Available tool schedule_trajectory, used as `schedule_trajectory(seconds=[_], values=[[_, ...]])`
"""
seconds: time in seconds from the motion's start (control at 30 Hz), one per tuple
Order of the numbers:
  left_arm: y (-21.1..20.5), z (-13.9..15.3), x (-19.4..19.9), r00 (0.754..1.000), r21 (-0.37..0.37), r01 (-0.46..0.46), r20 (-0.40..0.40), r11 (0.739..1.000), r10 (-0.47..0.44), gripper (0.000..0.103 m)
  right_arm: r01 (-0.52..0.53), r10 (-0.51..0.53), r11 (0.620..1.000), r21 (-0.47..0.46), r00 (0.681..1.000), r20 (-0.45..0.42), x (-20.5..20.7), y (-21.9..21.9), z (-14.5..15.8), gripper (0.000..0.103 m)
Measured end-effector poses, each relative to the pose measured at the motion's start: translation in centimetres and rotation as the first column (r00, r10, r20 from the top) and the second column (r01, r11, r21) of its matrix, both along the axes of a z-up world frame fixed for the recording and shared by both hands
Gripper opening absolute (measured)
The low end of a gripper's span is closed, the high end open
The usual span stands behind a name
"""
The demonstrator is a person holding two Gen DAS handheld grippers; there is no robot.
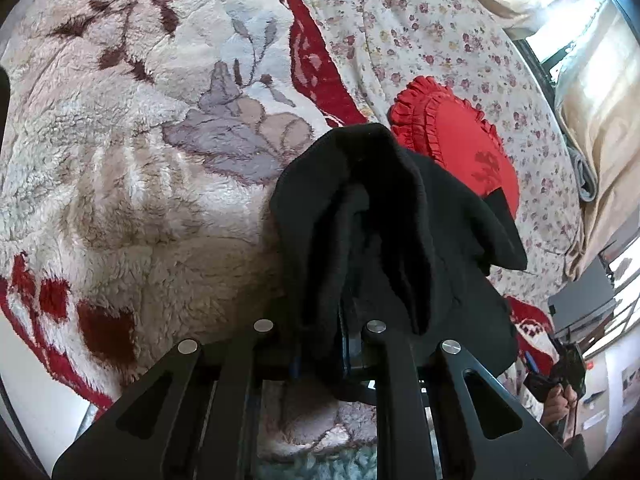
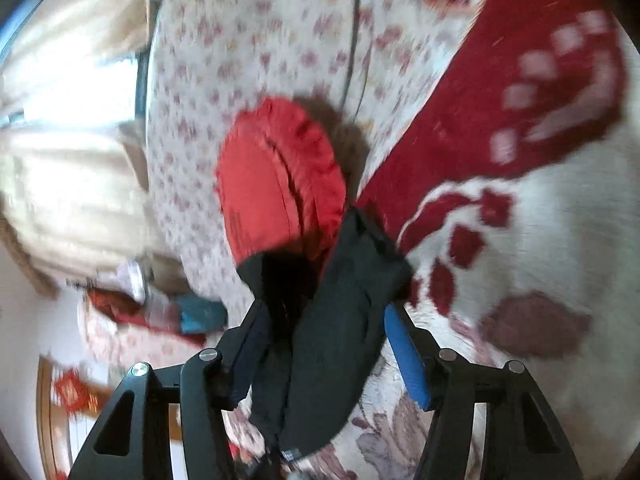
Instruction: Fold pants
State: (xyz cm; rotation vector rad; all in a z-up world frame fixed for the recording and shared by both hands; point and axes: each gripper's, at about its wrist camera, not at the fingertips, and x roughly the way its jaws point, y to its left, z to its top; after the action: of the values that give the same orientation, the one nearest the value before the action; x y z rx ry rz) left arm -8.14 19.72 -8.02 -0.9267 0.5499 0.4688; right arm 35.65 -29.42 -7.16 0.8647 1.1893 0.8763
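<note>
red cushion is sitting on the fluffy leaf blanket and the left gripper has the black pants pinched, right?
Not quite. In the left wrist view the red cushion lies on the small-flowered sheet, beside the fluffy leaf blanket, not on it. The left gripper does have the black pants pinched.

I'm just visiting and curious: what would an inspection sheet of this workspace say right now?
Surface: bed with a fluffy floral blanket over a flowered sheet.
Job's things: black pants, bunched and lifted off the bed.
Clutter: red frilled cushion on the sheet, behind the pants.
Grippers: left gripper shut on the pants; right gripper has pants between its jaws, the blue pad standing clear of the cloth.
Cables: nothing seen.
Surroundings: cream curtains at a bright window.
</note>
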Motion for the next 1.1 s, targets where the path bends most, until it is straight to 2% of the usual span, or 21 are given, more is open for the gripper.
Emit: schedule_trajectory(seconds=[0.07,0.1,0.23,0.27,0.3,0.33,0.37,0.43,0.5,0.73,0.87,1.03,1.1], values=[[-0.2,0.2,0.2,1.000,0.004,-0.003,-0.011,1.000,0.003,0.012,-0.006,0.004,0.997,-0.071,1.000,-0.028,0.6,0.9,-1.1,0.054],[-0.2,0.2,0.3,1.000,0.004,-0.004,-0.014,1.000,0.004,0.012,-0.003,0.000,0.996,-0.090,0.999,-0.032,0.9,1.0,-1.4,0.048],[0.1,0.1,0.3,1.000,-0.025,-0.012,-0.006,1.000,0.012,0.012,-0.018,0.017,0.995,-0.103,1.000,-0.011,1.2,2.2,-1.8,0.046],[0.1,0.1,0.3,1.000,-0.024,-0.014,-0.009,1.000,0.014,0.012,-0.030,0.031,0.993,-0.114,1.000,0.005,1.5,2.7,-1.7,0.043],[0.0,0.3,0.4,1.000,-0.014,-0.015,-0.021,1.000,0.014,0.011,-0.045,0.048,0.989,-0.139,0.999,0.022,1.6,3.0,-1.8,0.036],[-0.1,0.4,0.4,0.999,-0.005,-0.016,-0.030,1.000,0.016,0.009,-0.055,0.064,0.983,-0.176,0.997,0.042,1.7,3.4,-1.7,0.014],[-0.1,0.6,0.3,0.999,-0.001,-0.019,-0.034,1.000,0.019,0.008,-0.058,0.074,0.975,-0.214,0.995,0.069,1.6,3.5,-1.4,0.009],[0.1,1.0,0.0,0.999,0.003,-0.030,-0.038,1.000,0.030,0.007,-0.049,0.077,0.971,-0.232,0.991,0.113,1.0,3.0,-0.5,0.009],[0.3,1.3,-0.3,0.999,-0.003,-0.029,-0.030,1.000,0.029,0.007,-0.042,0.071,0.972,-0.233,0.990,0.118,0.0,1.6,0.1,0.008],[0.7,2.9,-1.7,1.000,0.014,0.012,-0.017,1.000,-0.011,0.007,-0.037,0.045,0.974,-0.221,0.999,0.031,-7.3,-4.1,-0.2,0.008],[1.1,3.8,-2.2,1.000,0.038,0.024,-0.011,0.999,-0.023,0.007,-0.048,0.051,0.974,-0.223,0.999,0.005,-9.3,-4.6,-2.1,0.008],[1.0,1.8,-1.8,0.997,0.023,0.010,-0.075,1.000,-0.008,0.008,-0.019,0.019,0.988,-0.152,1.000,-0.002,-9.2,-5.1,-3.8,0.007],[1.1,0.8,-2.0,0.996,-0.009,-0.002,-0.084,1.000,0.001,0.010,-0.017,0.017,0.986,-0.163,1.000,-0.002,-9.1,-5.3,-3.5,0.007]])
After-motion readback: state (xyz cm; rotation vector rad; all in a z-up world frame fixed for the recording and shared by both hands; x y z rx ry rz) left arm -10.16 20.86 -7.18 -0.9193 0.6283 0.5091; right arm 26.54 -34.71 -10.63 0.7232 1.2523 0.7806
